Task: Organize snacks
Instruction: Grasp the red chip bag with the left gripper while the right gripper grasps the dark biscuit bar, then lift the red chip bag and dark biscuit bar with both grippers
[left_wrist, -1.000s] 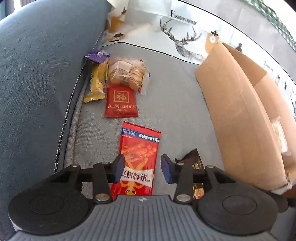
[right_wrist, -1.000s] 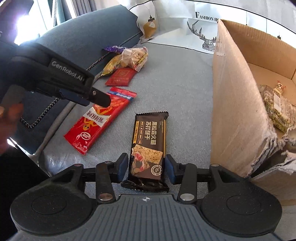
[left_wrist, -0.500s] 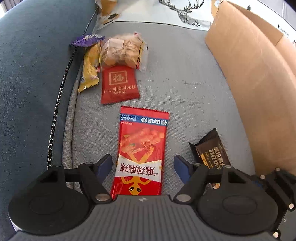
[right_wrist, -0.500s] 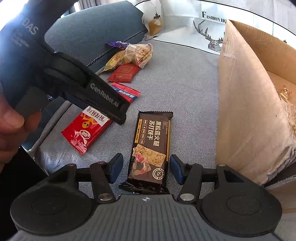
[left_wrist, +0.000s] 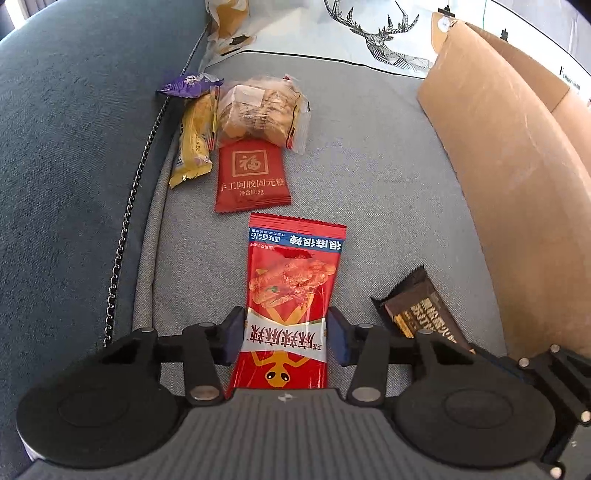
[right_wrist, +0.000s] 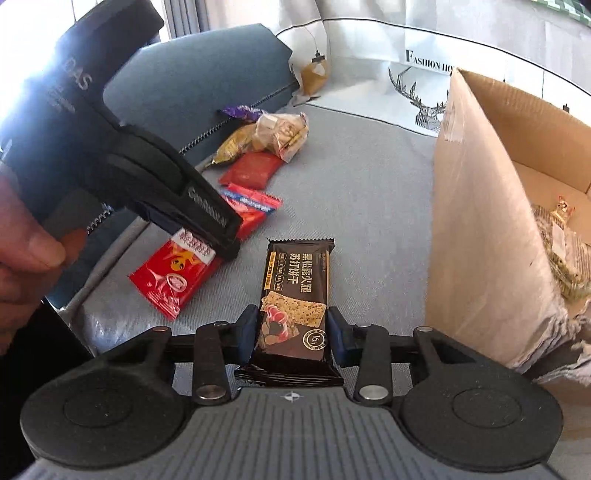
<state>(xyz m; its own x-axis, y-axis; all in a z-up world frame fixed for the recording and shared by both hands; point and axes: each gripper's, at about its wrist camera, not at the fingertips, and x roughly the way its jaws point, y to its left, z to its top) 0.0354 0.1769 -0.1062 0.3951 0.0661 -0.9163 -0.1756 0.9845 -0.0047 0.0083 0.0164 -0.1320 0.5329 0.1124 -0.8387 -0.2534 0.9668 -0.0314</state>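
Observation:
A long red snack packet lies on the grey sofa seat between the fingers of my left gripper. Its jaws are closing, and both pads touch the packet's side edges. A dark cracker bar lies between the fingers of my right gripper. Those jaws are closing too, with the pads against the bar's sides. The right wrist view shows the red packet under the left gripper's finger. The open cardboard box stands right of both, with some snacks inside.
Further back lie a small red sachet, a clear biscuit bag, a yellow packet and a purple wrapper. The blue armrest with its chain trim borders the left. A person's hand holds the left gripper.
Both grippers opened wider and then closed in, each onto the sides of its snack. The left gripper tipped further down over the red packet. The right hand kept its place.

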